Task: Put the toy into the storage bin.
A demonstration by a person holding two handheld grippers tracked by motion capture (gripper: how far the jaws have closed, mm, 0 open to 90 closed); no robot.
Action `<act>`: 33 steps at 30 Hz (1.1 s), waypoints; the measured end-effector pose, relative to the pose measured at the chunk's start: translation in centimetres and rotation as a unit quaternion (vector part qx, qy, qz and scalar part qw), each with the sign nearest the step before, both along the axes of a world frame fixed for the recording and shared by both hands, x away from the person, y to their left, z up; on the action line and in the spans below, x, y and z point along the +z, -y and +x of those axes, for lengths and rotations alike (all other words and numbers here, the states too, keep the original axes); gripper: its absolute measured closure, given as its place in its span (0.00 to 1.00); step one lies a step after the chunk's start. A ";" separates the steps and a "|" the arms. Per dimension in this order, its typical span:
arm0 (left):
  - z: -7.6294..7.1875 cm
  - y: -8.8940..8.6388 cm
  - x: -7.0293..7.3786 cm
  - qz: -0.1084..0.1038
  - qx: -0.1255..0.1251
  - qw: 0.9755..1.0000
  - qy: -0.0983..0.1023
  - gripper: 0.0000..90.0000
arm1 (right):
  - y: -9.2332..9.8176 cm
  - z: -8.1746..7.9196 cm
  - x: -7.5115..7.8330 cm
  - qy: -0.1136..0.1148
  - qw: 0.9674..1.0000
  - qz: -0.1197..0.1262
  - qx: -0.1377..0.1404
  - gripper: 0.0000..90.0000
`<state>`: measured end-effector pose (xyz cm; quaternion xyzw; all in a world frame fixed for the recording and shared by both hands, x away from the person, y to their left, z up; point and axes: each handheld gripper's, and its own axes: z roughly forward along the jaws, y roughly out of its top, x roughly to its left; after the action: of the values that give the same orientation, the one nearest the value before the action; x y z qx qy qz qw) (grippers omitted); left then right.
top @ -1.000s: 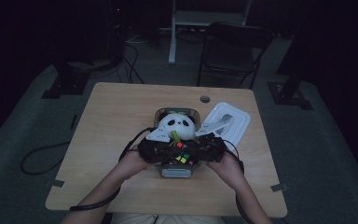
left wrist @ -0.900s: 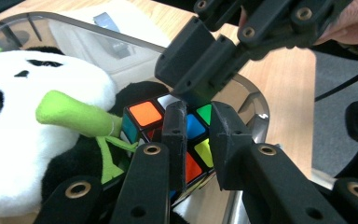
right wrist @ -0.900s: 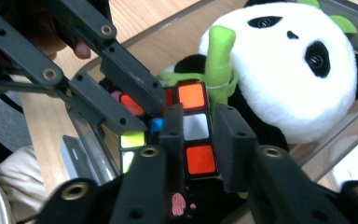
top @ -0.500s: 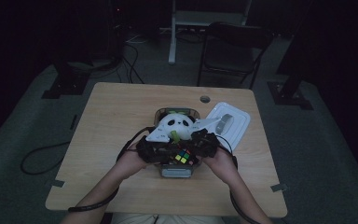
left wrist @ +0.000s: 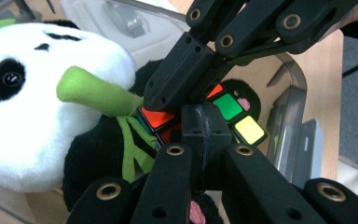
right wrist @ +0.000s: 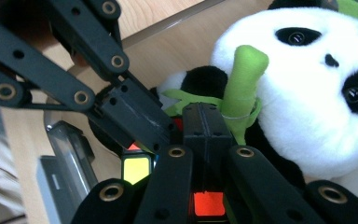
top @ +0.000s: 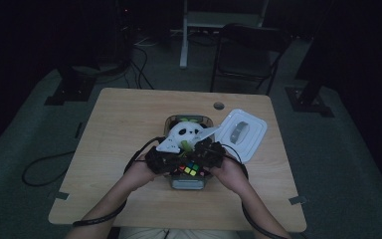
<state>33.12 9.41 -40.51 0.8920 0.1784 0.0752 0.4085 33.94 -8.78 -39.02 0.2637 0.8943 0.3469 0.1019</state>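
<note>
**Two closed grippers meeting at a puzzle cube in a clear bin**

While the person's hands are coming in from the near edge of the wooden table (top: 129, 129), the left gripper (top: 163, 160) and the right gripper (top: 210, 152) are meeting tip to tip over a clear plastic bin (top: 189, 183) near the middle of the table. Both are showing their jaws pressed together with no gap: in the left gripper view the left gripper (left wrist: 201, 125) is pointing its closed tips at a colourful puzzle cube (left wrist: 235, 116), and the right gripper (left wrist: 168, 95) is coming in from above, its own closed tips resting against the cube's orange face. In the right gripper view the right gripper (right wrist: 206, 122) is likewise shut, its tip lying among the cube (right wrist: 136, 169) and the toy's green stalk. Neither pair of jaws is enclosing the cube; they are touching it from opposite sides.

The cube (top: 191, 169) is sitting inside the bin, at its near end, just beside a panda plush toy (top: 185, 135) that is lying at the far end with a green bamboo shoot (left wrist: 95, 95) against its face. The bin's white lid (top: 241, 133) is lying on the table just to the right of the bin.
</note>
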 end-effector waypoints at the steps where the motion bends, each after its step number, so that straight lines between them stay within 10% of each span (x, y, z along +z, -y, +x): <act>1: 0.2 0.0 0.0 0.002 0.003 1.000 -0.002 1.00 | -0.2 0.1 0.0 -0.001 1.000 -0.004 0.001 1.00; 33: 0.1 1.3 -0.3 0.072 0.022 0.996 0.044 1.00 | 0.3 2.3 -1.5 -0.061 0.997 0.036 -0.011 1.00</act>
<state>33.24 8.13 -40.77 0.9106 0.1741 0.1359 0.3493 36.29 -9.09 -40.56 0.2981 0.8826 0.3612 0.0411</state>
